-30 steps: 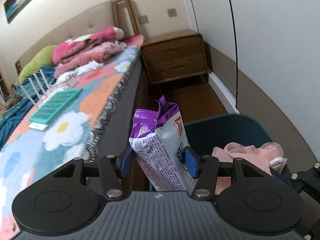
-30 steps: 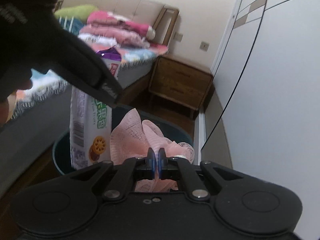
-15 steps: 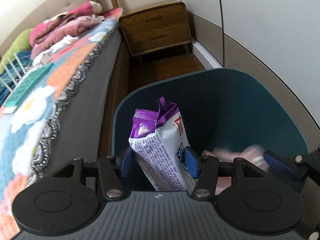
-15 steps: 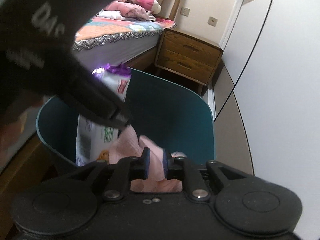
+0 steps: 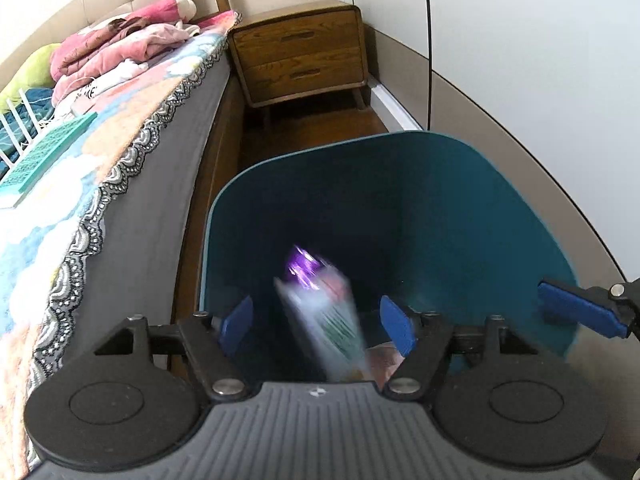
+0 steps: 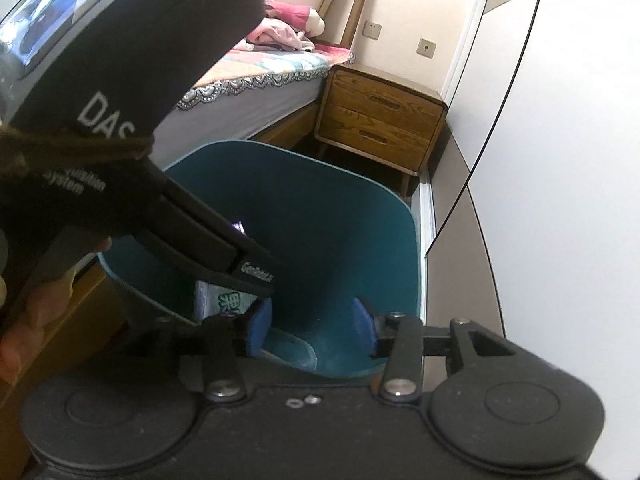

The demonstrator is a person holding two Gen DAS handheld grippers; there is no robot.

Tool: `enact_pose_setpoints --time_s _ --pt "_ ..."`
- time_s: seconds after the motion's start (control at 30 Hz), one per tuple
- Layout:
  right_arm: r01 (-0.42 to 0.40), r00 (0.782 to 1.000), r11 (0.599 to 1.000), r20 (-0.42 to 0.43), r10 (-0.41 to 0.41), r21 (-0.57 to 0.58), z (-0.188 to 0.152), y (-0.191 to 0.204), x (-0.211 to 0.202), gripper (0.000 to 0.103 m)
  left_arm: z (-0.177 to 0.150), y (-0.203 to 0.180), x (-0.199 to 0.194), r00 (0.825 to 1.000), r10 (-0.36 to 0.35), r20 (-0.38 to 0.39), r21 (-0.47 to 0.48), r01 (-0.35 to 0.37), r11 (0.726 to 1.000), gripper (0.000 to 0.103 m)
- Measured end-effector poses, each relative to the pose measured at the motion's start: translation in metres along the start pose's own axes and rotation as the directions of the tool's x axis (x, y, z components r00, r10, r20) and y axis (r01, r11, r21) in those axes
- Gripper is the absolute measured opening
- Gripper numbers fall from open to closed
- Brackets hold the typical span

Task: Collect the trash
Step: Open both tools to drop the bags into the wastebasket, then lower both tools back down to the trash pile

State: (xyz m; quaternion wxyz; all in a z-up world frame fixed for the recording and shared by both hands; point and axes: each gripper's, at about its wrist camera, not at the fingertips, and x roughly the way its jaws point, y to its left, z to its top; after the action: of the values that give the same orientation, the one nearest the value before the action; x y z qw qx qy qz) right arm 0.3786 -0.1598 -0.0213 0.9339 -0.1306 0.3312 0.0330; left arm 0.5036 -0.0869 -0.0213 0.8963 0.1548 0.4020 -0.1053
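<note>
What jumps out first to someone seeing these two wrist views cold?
The teal bin fills the middle of both views, on the floor between the bed and the white wardrobe wall. Inside it, a motion-blurred snack packet with a purple top sits between the left gripper's spread blue pads, touching neither; those jaws have just been opening. The right gripper hangs over the bin too, jaws just opened, nothing between them.
</note>
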Motion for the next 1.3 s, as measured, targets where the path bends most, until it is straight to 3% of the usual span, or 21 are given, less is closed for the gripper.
enact_pose_setpoints --time_s 0.33,0.77,1.03,1.3 --pt "-0.014 0.998 0.999 0.055 0.011 0.048 -0.007 -0.014 -0.043 0.058 -0.014 0.001 -0.047 0.999 0.016 0.028 -0.012 -0.016 1.0 0.07" --pt "-0.069 0.993 0.989 0.099 0.056 0.132 -0.036 -0.031 -0.087 0.066 -0.061 -0.012 -0.109 0.999 0.024 0.04 -0.018 -0.023 1.0 0.07" --pt "-0.086 0.993 0.982 0.09 0.072 0.169 -0.075 -0.029 -0.102 0.074 -0.105 -0.025 -0.127 1.0 0.013 0.017 -0.026 -0.013 1.0 0.07" --pt "-0.095 0.995 0.949 -0.004 0.1 0.3 -0.147 -0.027 -0.106 0.077 -0.163 -0.043 -0.118 0.998 -0.017 -0.053 -0.036 0.015 0.999 0.07"
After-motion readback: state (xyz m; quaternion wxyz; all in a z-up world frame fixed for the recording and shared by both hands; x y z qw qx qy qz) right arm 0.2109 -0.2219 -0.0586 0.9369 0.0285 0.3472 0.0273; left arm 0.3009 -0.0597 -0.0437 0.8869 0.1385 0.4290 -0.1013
